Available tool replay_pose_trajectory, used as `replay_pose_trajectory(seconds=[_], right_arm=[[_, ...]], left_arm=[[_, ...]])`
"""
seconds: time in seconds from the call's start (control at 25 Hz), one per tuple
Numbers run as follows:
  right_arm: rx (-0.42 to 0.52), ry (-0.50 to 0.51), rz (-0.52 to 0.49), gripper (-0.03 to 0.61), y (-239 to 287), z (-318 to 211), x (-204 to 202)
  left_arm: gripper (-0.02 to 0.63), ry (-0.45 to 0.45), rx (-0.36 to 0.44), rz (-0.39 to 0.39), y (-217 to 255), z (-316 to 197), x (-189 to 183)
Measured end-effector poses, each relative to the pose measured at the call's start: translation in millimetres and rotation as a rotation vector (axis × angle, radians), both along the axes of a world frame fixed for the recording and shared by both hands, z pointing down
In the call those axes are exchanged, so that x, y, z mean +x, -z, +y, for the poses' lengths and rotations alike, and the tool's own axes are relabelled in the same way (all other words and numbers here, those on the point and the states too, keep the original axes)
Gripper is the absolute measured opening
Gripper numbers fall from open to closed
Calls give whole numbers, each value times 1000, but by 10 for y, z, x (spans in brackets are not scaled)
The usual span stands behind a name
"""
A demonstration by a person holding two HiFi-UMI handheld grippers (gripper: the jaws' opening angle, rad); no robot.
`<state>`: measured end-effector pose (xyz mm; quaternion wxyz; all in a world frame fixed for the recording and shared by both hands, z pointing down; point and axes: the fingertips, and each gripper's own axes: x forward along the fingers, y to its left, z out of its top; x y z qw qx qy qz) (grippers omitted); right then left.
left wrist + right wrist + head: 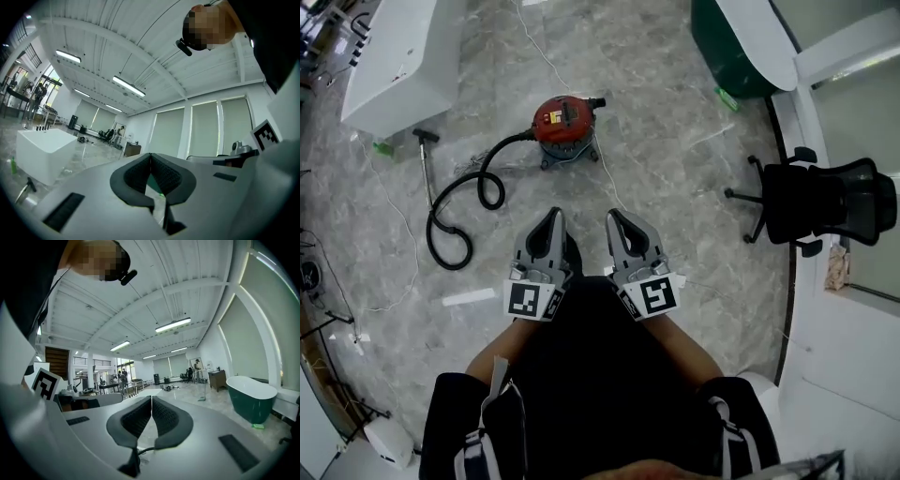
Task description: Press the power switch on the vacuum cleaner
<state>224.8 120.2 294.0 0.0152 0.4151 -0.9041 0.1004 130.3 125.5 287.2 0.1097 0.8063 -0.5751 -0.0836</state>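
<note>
In the head view, the left gripper and the right gripper are held side by side, close to the person's body. Each one's fingers are pressed together with nothing between them. The red vacuum cleaner stands on the grey marble floor well ahead of both sets of fingertips, clear of them and roughly in line with the gap between the two grippers. Its power switch is too small to make out. A black hose loops away from the vacuum, ahead and to the left of the left fingers, and ends at a thin wand. A black office chair stands far to the right of the right fingers, and a dark green bathtub lies ahead and to the right, beyond the vacuum.

In the left gripper view, the left gripper points up towards the ceiling. Its dark ribbed pads meet at the tips and grip nothing. A white tub sits low to the left of the fingers.

In the right gripper view, the right gripper is likewise closed and empty, its pads touching along the middle line. The green bathtub lies to the right of the fingers. A ceiling light hangs above them.
</note>
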Motion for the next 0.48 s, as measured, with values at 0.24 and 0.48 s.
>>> replay_pose_trajectory(seconds=[0.24, 0.48], right_arm=[[-15, 44, 37, 20, 0, -722, -787], [-25, 52, 61, 20, -39, -1048, -1050]], left_arm=[[18, 32, 11, 48, 59, -706, -708], [18, 87, 15, 82, 41, -1062, -1153]])
